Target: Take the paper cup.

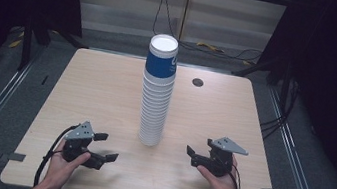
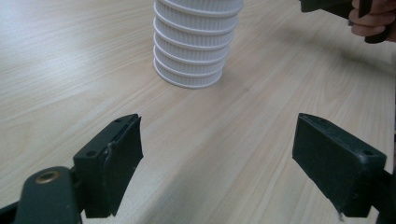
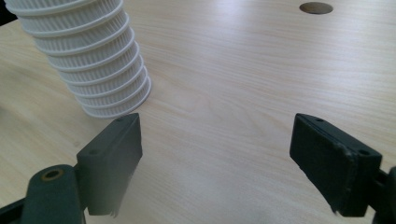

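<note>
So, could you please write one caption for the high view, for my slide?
Tall upside-down stack of paper cups on a wooden table, flanked by open left gripper and right gripper.

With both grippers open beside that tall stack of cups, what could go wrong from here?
The tall stack of upside-down white ribbed paper cups stands unsupported on the light wooden table; a one-sided push from the left gripper or right gripper could topple it. Nested cups may also lift together rather than singly.

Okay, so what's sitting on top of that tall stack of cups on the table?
The stack of cups is upside down, capped by a blue-banded cup whose white base faces up. Nothing rests on it. The cups nested beneath show only their ribbed rims; their insides are covered.
</note>
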Available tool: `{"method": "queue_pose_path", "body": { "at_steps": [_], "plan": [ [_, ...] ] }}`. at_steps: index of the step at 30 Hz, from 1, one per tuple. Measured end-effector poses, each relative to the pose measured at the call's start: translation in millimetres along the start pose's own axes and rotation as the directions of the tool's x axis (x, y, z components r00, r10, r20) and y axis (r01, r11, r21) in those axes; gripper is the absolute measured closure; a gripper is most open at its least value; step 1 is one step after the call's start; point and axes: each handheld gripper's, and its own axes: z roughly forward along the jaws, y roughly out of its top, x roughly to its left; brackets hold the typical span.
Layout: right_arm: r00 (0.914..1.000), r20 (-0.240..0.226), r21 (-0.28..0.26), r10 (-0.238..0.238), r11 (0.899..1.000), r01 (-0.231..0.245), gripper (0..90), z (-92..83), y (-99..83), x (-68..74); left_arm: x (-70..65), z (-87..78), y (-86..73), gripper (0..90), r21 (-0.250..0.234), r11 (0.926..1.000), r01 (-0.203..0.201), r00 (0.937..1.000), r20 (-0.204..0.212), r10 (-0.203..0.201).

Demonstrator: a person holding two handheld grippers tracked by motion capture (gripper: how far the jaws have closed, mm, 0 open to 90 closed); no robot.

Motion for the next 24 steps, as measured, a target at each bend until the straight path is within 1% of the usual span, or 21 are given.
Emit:
{"method": "queue_pose_path", "body": {
  "at_steps": [1,3,4,5,6,7,9,10,11,12,13,15,16,17,18,19,20,21,23,24],
  "plan": [
    [1.0000,0.000,0.000,0.000,1.000,0.000,18.0,0.0,0.0,0.0,0.0,0.4,0.1,15.7,-0.007,1.0000,0.000,1.0000,0.003,0.000],
    [0.9999,-0.017,-0.005,0.000,1.000,0.000,18.9,-1.7,3.5,-2.4,0.0,1.0,1.0,15.8,-0.009,1.0000,0.002,1.0000,0.002,-0.002],
    [0.9999,-0.014,-0.016,0.000,1.000,0.000,18.9,-2.5,4.6,-2.5,0.6,1.2,1.2,15.8,-0.010,0.9999,-0.006,1.0000,-0.002,0.006],
    [0.9998,-0.016,-0.014,-0.008,1.000,0.007,18.9,-3.3,5.7,-2.8,1.0,2.0,1.2,15.8,-0.011,0.9999,-0.007,1.0000,-0.001,0.007],
    [0.9998,-0.019,-0.006,-0.009,1.000,0.009,18.9,-3.7,6.5,-3.1,1.5,3.0,1.3,15.9,-0.013,0.9999,-0.002,1.0000,0.002,0.002],
    [0.9995,-0.032,-0.006,-0.005,1.000,0.005,19.2,-3.8,6.9,-3.2,3.7,4.6,1.7,15.9,-0.011,0.9999,0.000,1.0000,0.000,0.000],
    [0.9993,-0.035,-0.005,-0.009,1.000,0.009,19.3,-3.6,7.5,-2.8,4.7,5.2,2.4,15.9,-0.010,0.9999,0.008,1.0000,0.000,-0.008],
    [0.9979,-0.059,0.011,-0.027,1.000,0.027,22.8,-3.6,9.3,-1.1,7.2,4.0,4.2,15.9,-0.017,0.9998,0.009,0.9999,-0.012,-0.009],
    [0.9979,-0.059,0.011,-0.027,1.000,0.027,22.8,-3.6,9.3,-1.1,7.2,4.0,4.2,15.9,-0.017,0.9998,0.009,0.9999,-0.012,-0.009],
    [0.9969,-0.069,0.012,-0.038,0.999,0.039,27.2,-4.0,9.8,0.1,8.4,2.0,5.0,15.9,-0.022,0.9997,0.011,0.9999,-0.010,-0.011],
    [0.9954,-0.076,0.013,-0.058,0.998,0.059,28.0,-4.2,10.3,1.7,9.3,0.1,5.0,15.9,-0.033,0.9993,0.019,0.9998,-0.006,-0.019],
    [0.9928,-0.104,0.003,-0.059,0.998,0.060,28.0,-3.2,13.6,4.3,9.6,-2.5,3.7,15.9,-0.026,0.9995,0.015,0.9997,-0.019,-0.016],
    [0.9923,-0.106,0.001,-0.063,0.998,0.063,27.9,-3.8,15.4,5.8,9.5,-3.2,3.8,15.9,-0.026,0.9995,0.016,0.9998,-0.011,-0.016],
    [0.9913,-0.115,-0.014,-0.065,0.998,0.064,27.4,-4.7,17.3,6.5,9.5,-3.2,3.8,15.9,-0.026,0.9995,0.016,0.9998,-0.011,-0.016],
    [0.9900,-0.123,-0.023,-0.069,0.998,0.066,26.3,-6.0,19.3,8.0,6.8,-4.3,4.1,15.9,-0.024,0.9997,0.000,0.9999,-0.017,-0.001],
    [0.9900,-0.123,-0.023,-0.069,0.998,0.066,26.3,-6.0,19.3,8.0,6.8,-4.3,4.1,15.9,-0.024,0.9997,0.000,0.9999,-0.017,-0.001],
    [0.9899,-0.119,-0.035,-0.078,0.997,0.074,22.0,-7.2,22.6,11.1,5.4,-3.8,4.0,15.9,-0.020,0.9998,-0.008,0.9998,-0.016,0.008],
    [0.9897,-0.120,-0.035,-0.079,0.997,0.075,21.8,-7.6,23.6,12.5,3.7,-3.2,3.8,15.9,-0.009,0.9999,-0.011,0.9999,-0.002,0.011],
    [0.9894,-0.120,-0.034,-0.081,0.996,0.078,21.1,-8.0,24.5,14.4,3.0,-3.0,3.6,15.9,-0.007,0.9999,-0.010,0.9999,0.005,0.010],
    [0.9860,-0.139,-0.034,-0.093,0.995,0.089,19.2,-8.9,27.1,18.2,1.8,-2.6,3.2,15.9,-0.008,1.0000,-0.004,0.9999,0.011,0.004]
  ]
}}
